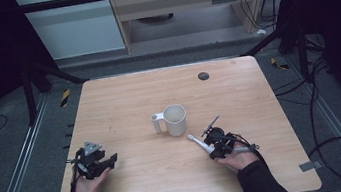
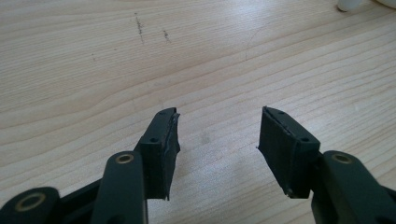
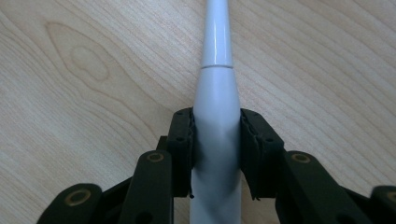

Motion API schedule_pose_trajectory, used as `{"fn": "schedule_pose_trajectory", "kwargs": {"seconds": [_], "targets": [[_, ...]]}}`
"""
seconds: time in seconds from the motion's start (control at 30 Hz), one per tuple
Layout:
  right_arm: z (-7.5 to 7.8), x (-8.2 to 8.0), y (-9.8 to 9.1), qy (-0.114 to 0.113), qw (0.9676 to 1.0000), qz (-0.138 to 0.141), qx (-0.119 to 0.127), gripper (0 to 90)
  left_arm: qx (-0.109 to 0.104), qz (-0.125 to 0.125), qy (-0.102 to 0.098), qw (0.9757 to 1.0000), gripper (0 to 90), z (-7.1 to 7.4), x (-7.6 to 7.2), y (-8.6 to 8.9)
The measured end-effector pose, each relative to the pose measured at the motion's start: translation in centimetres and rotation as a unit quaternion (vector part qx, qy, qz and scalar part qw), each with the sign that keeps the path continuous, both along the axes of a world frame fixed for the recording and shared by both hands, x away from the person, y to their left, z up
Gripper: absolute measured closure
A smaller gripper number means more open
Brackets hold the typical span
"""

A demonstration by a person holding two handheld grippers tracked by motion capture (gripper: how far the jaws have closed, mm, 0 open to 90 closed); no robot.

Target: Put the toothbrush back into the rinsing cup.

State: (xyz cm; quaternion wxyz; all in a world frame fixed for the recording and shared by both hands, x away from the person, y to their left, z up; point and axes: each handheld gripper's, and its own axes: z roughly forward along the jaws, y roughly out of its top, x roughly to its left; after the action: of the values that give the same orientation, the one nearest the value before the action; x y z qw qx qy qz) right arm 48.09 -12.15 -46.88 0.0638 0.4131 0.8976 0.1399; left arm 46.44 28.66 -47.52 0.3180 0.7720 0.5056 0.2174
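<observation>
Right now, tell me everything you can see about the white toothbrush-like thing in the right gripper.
The white toothbrush looks like smooth glossy plastic: a thick body that tapers to a slim neck, with a seam ring where the neck joins. The right gripper clamps its body, pads pressed on both sides. In the high view it lies low over the wooden table, its small head end pointing up and left toward the white mug without touching it. Whether it rests on the wood can't be told.

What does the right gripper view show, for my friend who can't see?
The right gripper has its two black jaws pressed on a white electric toothbrush, whose slim neck points away over the wooden table.
</observation>
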Motion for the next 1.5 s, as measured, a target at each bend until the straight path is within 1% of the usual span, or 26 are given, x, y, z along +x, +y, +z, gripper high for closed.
{"fn": "schedule_pose_trajectory", "kwargs": {"seconds": [0.1, 0.13, 0.2, 0.3, 0.4, 0.43, 0.57, 0.63, 0.7, 0.73, 0.77, 0.83, 0.87, 0.97, 1.07, 1.13, 1.23, 1.3, 1.4, 1.5], "targets": [[0.1, -0.2, -0.2, 0.003, 1.0000, -0.003, 0.006, 67.0, -0.001, 0.000, 0.000, 1.0000, 46.5, 0.0, 0.0, 0.0], [0.1, -0.2, -0.4, 0.001, 1.0000, 0.001, 0.009, 67.1, -0.001, 0.000, 0.000, 1.0000, 46.5, 0.0, 0.0, 0.0], [0.4, -0.5, -0.7, -0.004, 0.9999, -0.003, 0.017, 67.1, -0.001, 0.000, 0.000, 1.0000, 46.5, 0.0, 0.0, 0.0], [1.1, -0.8, -1.3, -0.014, 0.9995, -0.006, 0.028, 67.2, -0.002, 0.000, 0.000, 1.0000, 46.5, 0.0, 0.1, 0.0], [1.9, -1.3, -1.9, -0.027, 0.9985, -0.009, 0.046, 67.2, -0.001, 0.001, 0.001, 1.0000, 46.6, 0.0, 0.1, 0.0], [2.1, -1.5, -2.1, -0.029, 0.9981, -0.014, 0.052, 67.3, 0.000, 0.001, 0.001, 1.0000, 46.5, 0.0, 0.1, -0.1], [3.0, -2.1, -2.8, -0.054, 0.9955, -0.020, 0.075, 67.3, 0.000, 0.001, 0.001, 1.0000, 46.6, 0.0, 0.0, -0.1], [3.4, -2.3, -3.1, -0.068, 0.9935, -0.023, 0.088, 67.3, 0.000, 0.002, 0.001, 1.0000, 46.6, 0.0, 0.0, -0.1], [4.0, -2.5, -3.4, -0.083, 0.9909, -0.025, 0.104, 67.3, 0.001, 0.002, 0.000, 1.0000, 46.6, 0.0, 0.0, -0.1], [4.2, -2.6, -3.4, -0.089, 0.9891, -0.031, 0.113, 67.3, 0.001, 0.001, 0.000, 1.0000, 46.6, 0.0, 0.0, -0.1], [4.4, -2.6, -3.6, -0.100, 0.9873, -0.027, 0.120, 67.3, 0.001, 0.001, 0.000, 1.0000, 46.6, 0.0, 0.1, -0.1], [4.8, -2.6, -3.8, -0.116, 0.9832, -0.034, 0.137, 67.3, 0.001, 0.001, 0.000, 1.0000, 46.6, 0.0, 0.1, -0.1], [5.0, -2.6, -3.9, -0.129, 0.9803, -0.035, 0.146, 67.3, 0.001, 0.002, 0.000, 1.0000, 46.6, 0.0, 0.1, -0.1], [5.6, -2.6, -4.1, -0.156, 0.9708, -0.041, 0.177, 67.2, 0.000, 0.002, -0.002, 1.0000, 46.6, 0.0, 0.1, -0.1], [6.2, -2.5, -4.1, -0.181, 0.9604, -0.050, 0.206, 67.3, 0.000, 0.001, -0.002, 1.0000, 46.6, 0.0, 0.0, -0.1], [6.7, -2.5, -4.1, -0.196, 0.9537, -0.058, 0.221, 67.2, 0.000, 0.000, -0.004, 1.0000, 46.6, 0.1, 0.0, -0.1], [7.2, -2.4, -4.0, -0.224, 0.9423, -0.066, 0.240, 67.2, 0.000, 0.000, -0.004, 1.0000, 46.6, 0.1, 0.0, -0.1], [7.6, -2.2, -3.9, -0.237, 0.9360, -0.070, 0.250, 67.2, 0.001, 0.000, -0.004, 1.0000, 46.6, 0.0, 0.0, -0.1], [8.0, -1.9, -3.7, -0.253, 0.9285, -0.072, 0.262, 67.2, 0.000, 0.001, -0.004, 1.0000, 46.6, 0.1, 0.0, -0.1], [8.3, -1.7, -3.4, -0.260, 0.9233, -0.074, 0.272, 67.2, 0.000, 0.000, -0.004, 1.0000, 46.6, 0.1, 0.0, -0.1]]}}
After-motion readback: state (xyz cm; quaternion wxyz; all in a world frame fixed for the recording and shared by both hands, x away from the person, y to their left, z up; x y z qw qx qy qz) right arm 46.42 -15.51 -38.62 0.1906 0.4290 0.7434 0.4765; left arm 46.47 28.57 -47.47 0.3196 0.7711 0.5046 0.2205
